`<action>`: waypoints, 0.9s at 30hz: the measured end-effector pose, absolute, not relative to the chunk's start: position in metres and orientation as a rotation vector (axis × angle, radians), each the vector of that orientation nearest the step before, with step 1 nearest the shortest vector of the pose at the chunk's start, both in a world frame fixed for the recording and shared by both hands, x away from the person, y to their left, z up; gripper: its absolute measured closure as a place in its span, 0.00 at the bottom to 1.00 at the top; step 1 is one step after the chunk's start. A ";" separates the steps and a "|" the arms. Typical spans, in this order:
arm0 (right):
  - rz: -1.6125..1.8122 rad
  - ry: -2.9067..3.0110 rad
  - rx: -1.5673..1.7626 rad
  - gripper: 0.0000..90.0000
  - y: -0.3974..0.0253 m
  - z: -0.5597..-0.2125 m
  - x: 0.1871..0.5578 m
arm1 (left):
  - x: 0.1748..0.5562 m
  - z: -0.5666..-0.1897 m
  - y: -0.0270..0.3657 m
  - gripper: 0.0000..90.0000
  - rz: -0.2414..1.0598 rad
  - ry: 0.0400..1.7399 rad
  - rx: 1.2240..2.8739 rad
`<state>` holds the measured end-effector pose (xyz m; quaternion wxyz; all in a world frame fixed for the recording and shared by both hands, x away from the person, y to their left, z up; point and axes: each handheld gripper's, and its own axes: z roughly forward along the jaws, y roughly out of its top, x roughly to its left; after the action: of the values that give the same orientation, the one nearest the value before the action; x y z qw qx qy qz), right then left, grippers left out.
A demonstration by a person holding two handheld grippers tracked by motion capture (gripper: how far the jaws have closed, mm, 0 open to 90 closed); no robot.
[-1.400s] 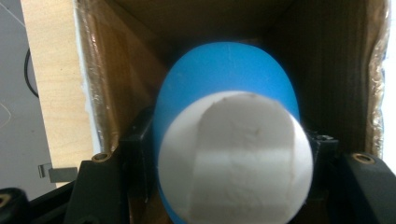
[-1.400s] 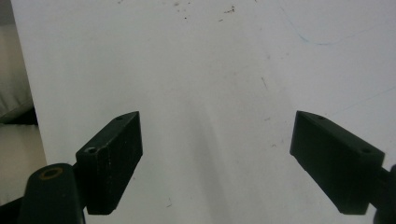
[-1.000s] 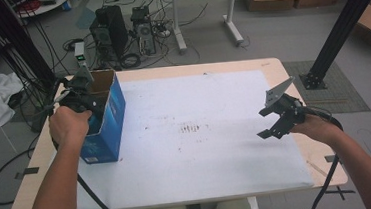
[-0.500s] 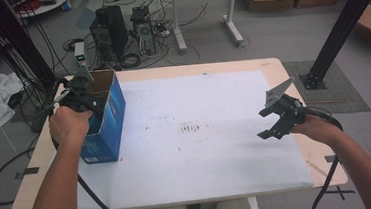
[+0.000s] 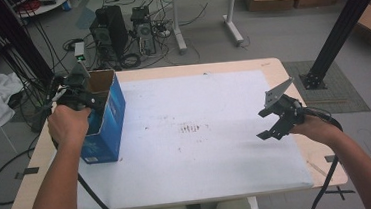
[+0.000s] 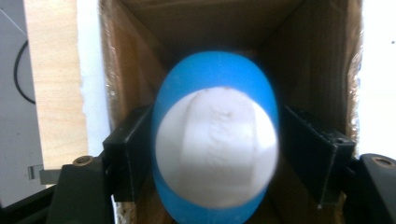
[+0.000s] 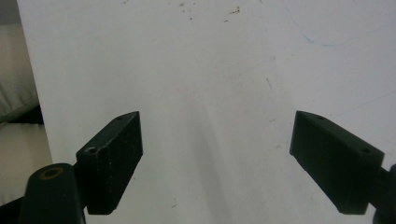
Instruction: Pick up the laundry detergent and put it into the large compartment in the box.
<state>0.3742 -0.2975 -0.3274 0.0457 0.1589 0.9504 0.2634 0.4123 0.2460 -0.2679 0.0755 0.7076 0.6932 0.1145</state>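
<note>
A blue cardboard box [image 5: 108, 121] stands upright with its top open at the table's left edge. My left gripper [image 5: 78, 89] hangs over that opening. In the left gripper view, my left gripper [image 6: 214, 144] is shut on a blue, rounded object with a white end [image 6: 215, 154], and the box's brown inner walls [image 6: 299, 60] lie behind it. My right gripper [image 5: 274, 125] hovers open above the right side of the white mat [image 5: 202, 148]. In the right gripper view, my right gripper [image 7: 215, 158] has nothing between its wide-apart jaws, with bare mat [image 7: 210, 70] beneath.
The white mat covers most of the wooden table [image 5: 276, 67] and has small dark marks [image 5: 190, 129] near its middle. Behind the table on the floor are computer towers [image 5: 112, 32] and cables. A black post base [image 5: 314, 79] stands at the right.
</note>
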 end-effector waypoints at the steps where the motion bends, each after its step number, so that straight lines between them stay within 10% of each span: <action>1: 0.805 2.899 0.486 0.19 -0.298 -0.327 0.374 | 0.412 -0.266 0.246 0.32 0.345 2.076 2.118; 27: 0.817 2.893 0.479 0.19 -0.297 -0.322 0.369 | 0.401 -0.233 0.247 0.24 0.406 2.029 2.067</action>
<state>0.3694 -0.2970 -0.3221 0.0486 0.1572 0.9493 0.2679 0.4014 0.2475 -0.2331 0.1083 0.7026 0.6896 0.1381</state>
